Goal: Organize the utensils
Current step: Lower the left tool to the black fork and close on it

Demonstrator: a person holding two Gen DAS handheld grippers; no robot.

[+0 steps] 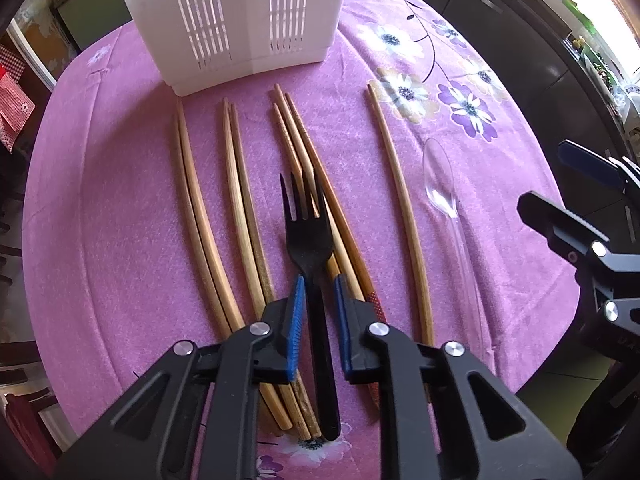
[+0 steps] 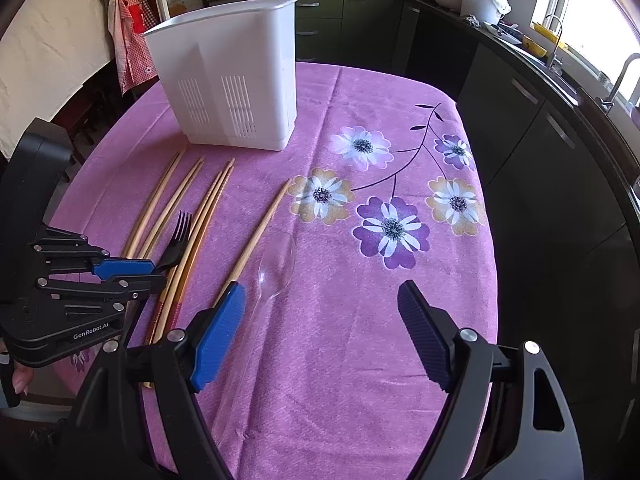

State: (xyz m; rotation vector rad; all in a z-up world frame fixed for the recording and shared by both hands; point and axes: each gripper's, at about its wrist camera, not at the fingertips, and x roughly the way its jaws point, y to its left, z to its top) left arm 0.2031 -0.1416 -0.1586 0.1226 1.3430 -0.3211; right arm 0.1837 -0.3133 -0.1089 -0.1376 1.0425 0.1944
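The black fork (image 1: 310, 240) lies in front of the white utensil caddy (image 1: 240, 20), resting across the middle bundle of chopsticks (image 1: 296, 140), tines toward the caddy and handle running away from it. Its long axis lines up with the left gripper (image 1: 318, 292), whose blue pads (image 1: 297, 300) stand narrow on either side of the handle; whether they press it yet cannot be told, and the fork still rests on the chopsticks. The left hand is nearer the fork. The right gripper (image 2: 322, 300) stands wide and empty, to the right of the fork. The clear spoon (image 2: 276, 268) lies just inside its left pad.

Only the right wrist view shows the caddy's open top (image 2: 224, 16). Only the left wrist view shows the handle between the pads.
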